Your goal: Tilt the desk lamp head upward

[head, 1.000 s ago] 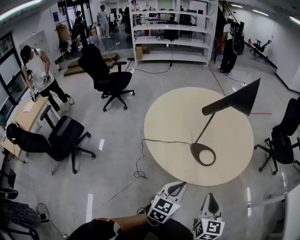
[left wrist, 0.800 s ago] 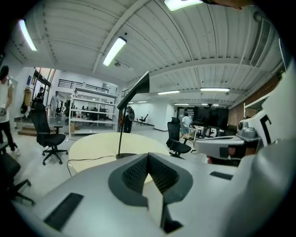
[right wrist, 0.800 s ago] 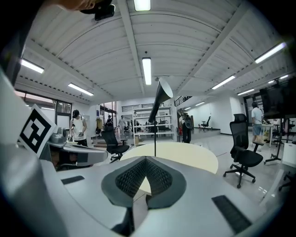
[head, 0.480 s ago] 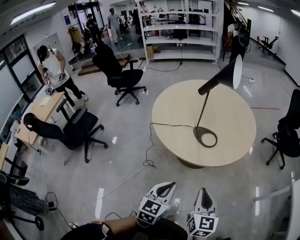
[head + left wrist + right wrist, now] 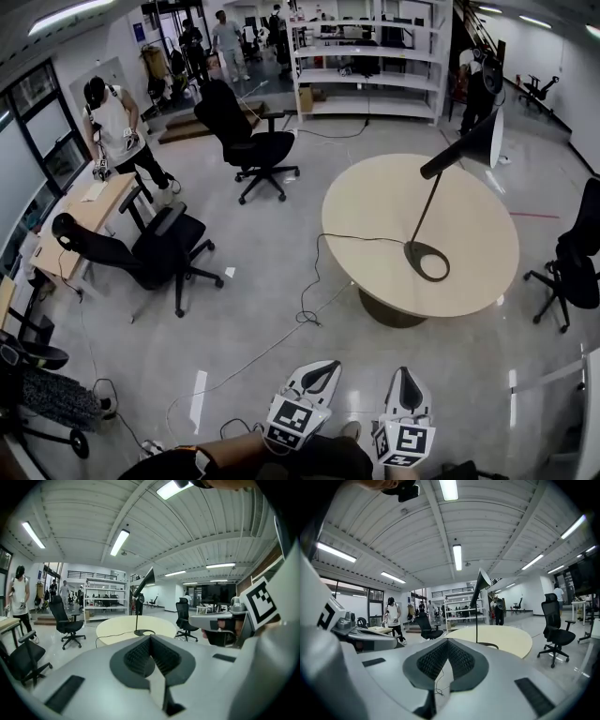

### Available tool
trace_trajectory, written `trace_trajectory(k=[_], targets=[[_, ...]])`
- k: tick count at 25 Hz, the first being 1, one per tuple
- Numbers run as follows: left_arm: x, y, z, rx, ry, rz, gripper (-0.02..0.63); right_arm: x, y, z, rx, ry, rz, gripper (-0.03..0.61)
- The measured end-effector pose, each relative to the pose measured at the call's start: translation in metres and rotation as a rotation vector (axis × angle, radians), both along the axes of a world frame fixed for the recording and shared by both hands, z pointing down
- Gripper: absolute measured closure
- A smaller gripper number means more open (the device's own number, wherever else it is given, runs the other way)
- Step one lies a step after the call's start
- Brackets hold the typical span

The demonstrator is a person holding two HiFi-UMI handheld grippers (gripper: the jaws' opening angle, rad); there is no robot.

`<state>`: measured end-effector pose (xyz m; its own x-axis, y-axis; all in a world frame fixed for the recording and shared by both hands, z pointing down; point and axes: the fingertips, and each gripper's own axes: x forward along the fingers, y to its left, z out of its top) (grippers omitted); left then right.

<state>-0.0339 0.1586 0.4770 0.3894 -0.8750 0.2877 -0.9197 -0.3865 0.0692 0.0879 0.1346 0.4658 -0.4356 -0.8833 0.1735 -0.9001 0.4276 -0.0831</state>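
A glossy grey floor takes up most of the head view. A round pale wooden table fills the right centre. White metal shelving runs along the top of the frame, and a black swivel chair stands to the upper left of the table. On the table's right half stands the black desk lamp — flat ring base, thin slanted stem, cone shade at the upper right with its wide end toward the right. Its black cable trails off the table's left edge onto the floor. At the bottom edge, well apart from the table, the left gripper and the right gripper sit side by side — each has its jaws pressed together with nothing between them.
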Motion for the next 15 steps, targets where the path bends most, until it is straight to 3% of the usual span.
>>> trace_trajectory(k=[7,15], targets=[[-0.078,0.072,0.018,-0.012,0.029,0.101,0.568,-0.077,0.091,0.018,-0.056,0.018,0.111,0.561],[-0.104,0.116,0.025,-0.015,0.081,0.212,0.568,-0.104,0.16,0.029,-0.123,0.063,0.21,0.561]])
